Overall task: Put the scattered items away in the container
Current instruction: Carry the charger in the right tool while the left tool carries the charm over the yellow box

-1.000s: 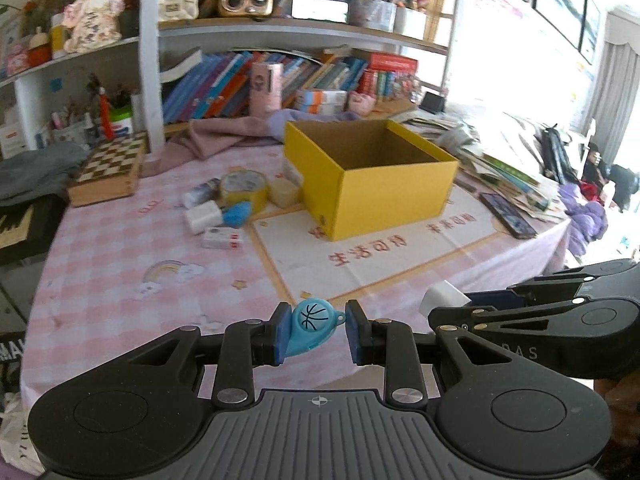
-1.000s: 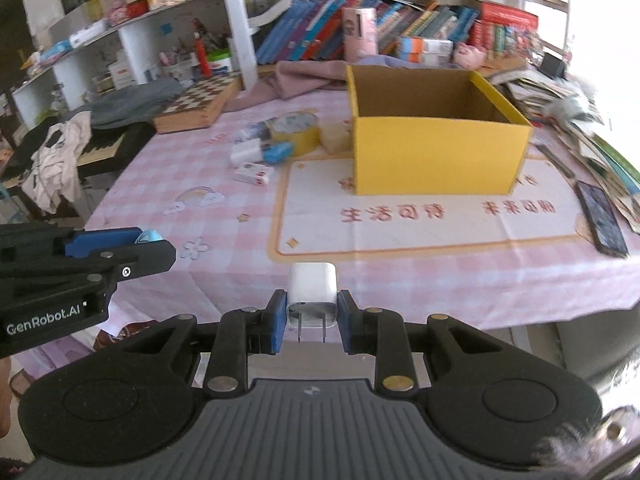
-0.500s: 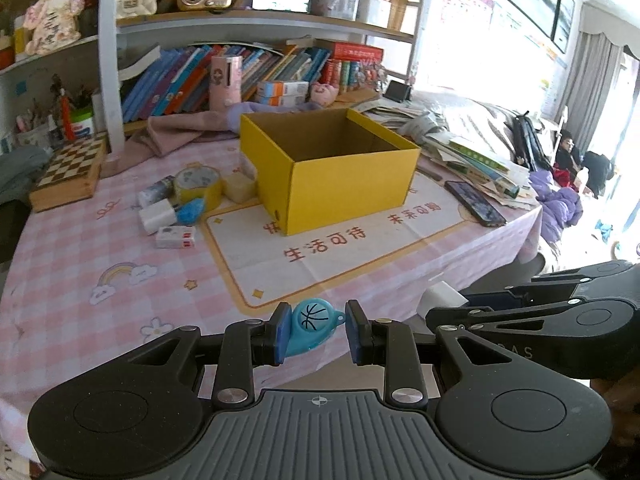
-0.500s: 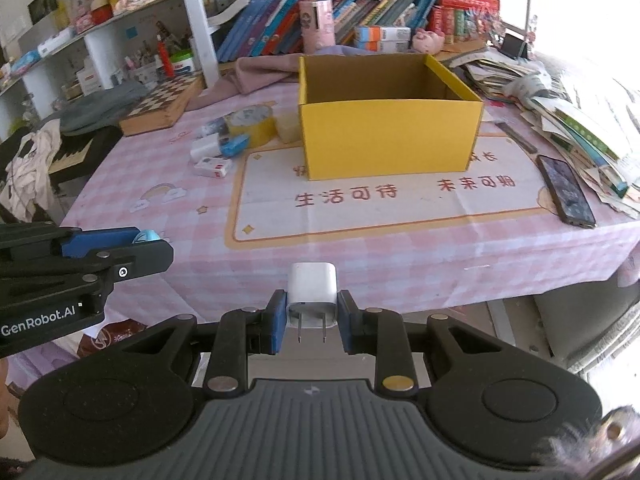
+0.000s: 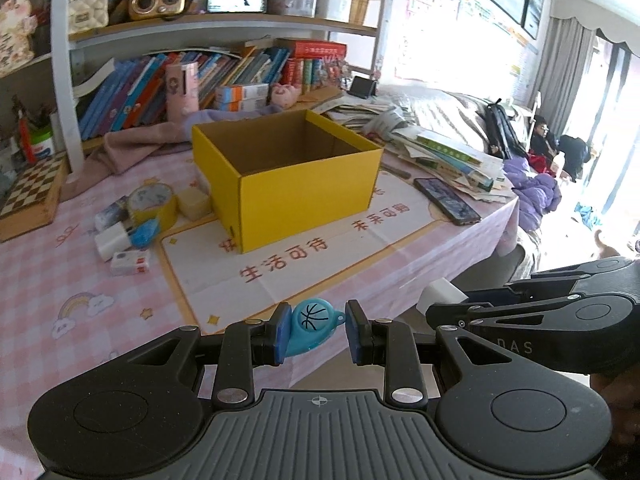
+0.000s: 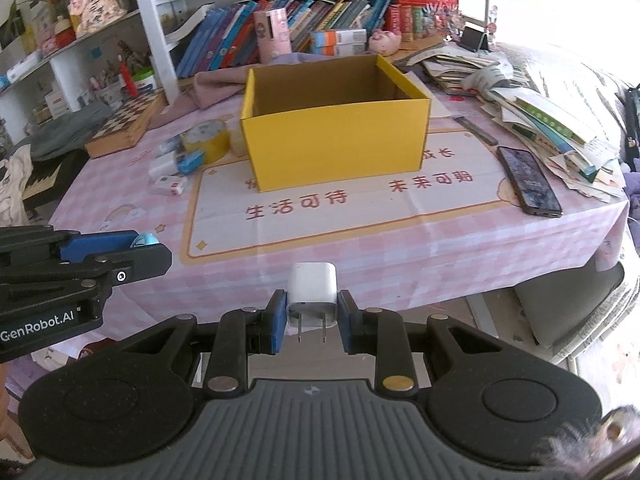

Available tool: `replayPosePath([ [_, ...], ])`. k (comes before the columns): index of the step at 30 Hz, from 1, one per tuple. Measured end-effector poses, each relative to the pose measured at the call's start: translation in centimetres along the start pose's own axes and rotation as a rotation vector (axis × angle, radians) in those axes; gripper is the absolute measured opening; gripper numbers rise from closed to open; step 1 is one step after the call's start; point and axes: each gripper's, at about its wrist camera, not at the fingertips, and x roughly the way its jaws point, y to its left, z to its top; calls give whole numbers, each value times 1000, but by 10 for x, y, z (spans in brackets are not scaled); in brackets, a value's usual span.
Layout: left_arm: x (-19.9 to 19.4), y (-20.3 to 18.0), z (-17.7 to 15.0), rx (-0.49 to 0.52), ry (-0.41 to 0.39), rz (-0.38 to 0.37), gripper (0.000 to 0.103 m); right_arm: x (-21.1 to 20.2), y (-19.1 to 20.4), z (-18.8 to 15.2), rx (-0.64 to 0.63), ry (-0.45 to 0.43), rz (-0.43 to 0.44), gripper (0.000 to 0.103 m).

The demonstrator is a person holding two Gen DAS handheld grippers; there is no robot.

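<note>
On pink table, yellow box (image 6: 336, 148) w/ open top, seemingly empty inside.

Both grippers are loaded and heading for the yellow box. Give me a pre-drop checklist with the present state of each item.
1. Left gripper shut on the blue whistle: ok.
2. Right gripper shut on the white charger: ok.
3. Yellow box open on top: ok.
4. Room inside the box: cannot tell, its floor is hidden behind the front wall.
5. Grippers over the box: not ok, both are short of the table's near edge.
6. Path to the box clear: ok, only bare tablecloth lies between.
</note>
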Motion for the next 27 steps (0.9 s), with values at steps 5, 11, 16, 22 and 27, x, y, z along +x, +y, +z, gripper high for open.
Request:
replayPosePath([
  [5,6,-4,6,9,-11,-12,27,0,-9,3,8,-2,-16,25],
  [11,11,-4,12,16,-20,-19,27,1,-13,10,9,-11,-25,25],
  [16,16,-3,17,24,-21,-33,27,5,-12,13,5,-6,-36,25],
  [22,19,2,18,30,-19,-48,27,10,-9,17,4,2,-51,25],
  [27,21,7,18,31,-14,-48,27,18,-3,23,-5,8,-45,25],
])
